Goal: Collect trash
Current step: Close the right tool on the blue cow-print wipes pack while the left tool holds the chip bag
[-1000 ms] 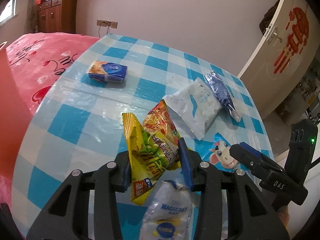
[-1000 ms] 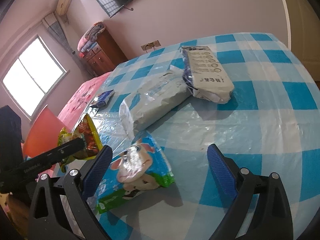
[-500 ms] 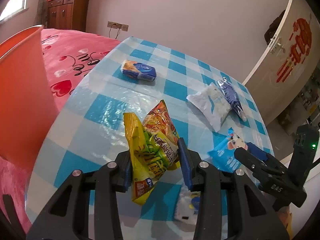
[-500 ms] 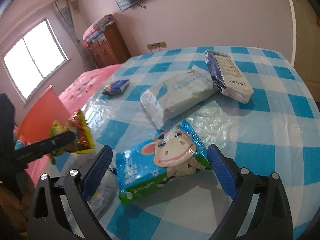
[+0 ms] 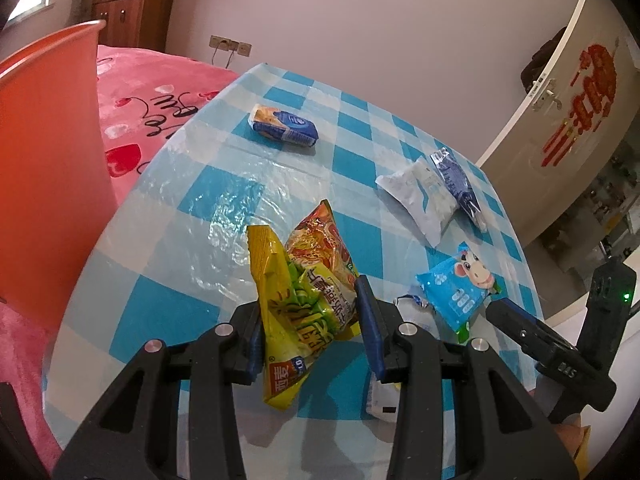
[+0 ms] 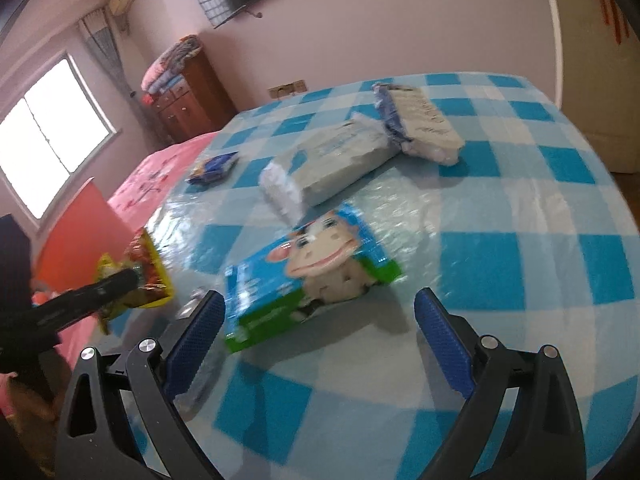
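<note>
Now the left gripper (image 5: 310,312) pinches a yellow snack bag (image 5: 304,300) above the checked table (image 5: 168,240), while the right gripper (image 6: 318,326), fingers spread wide, hangs empty near the cow packet (image 6: 308,268).

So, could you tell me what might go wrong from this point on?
The left gripper pinches two snack wrappers at once; either could slip out before reaching the orange bin. The right gripper, jaws open, hangs near the cow-print packet and could push it toward the table edge.
</note>
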`<state>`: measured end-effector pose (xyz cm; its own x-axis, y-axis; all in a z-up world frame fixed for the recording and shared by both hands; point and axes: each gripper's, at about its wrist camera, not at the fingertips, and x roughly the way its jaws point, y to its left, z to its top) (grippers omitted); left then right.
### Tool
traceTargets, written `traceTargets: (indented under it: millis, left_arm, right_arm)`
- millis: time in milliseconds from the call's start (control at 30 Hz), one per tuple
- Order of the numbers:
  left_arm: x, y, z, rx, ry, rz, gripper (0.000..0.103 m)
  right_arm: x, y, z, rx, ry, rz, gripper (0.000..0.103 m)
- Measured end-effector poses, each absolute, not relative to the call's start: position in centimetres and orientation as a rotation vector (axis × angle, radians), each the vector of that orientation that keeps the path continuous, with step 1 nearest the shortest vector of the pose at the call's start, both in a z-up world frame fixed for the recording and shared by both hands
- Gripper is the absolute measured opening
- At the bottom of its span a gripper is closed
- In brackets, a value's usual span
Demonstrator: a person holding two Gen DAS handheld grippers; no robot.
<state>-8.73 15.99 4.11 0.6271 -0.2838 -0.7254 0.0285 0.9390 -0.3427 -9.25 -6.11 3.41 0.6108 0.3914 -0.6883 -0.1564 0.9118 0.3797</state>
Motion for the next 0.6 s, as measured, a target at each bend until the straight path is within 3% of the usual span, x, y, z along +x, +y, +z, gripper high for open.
traceTargets:
  millis: [300, 600]
  left_arm:
    - [-9.0, 16.9, 3.6, -0.337, 0.883, -0.208, 0.041]
    - [-9.0, 17.1, 3.1, -0.341, 0.889, -0.221, 0.041]
  right_arm:
    - [-6.3, -4.1, 3.2, 0.367, 0.918, 0.357, 0.094]
    - [-3.1, -0.4, 3.3, 0.099, 0.903, 0.3, 0.094]
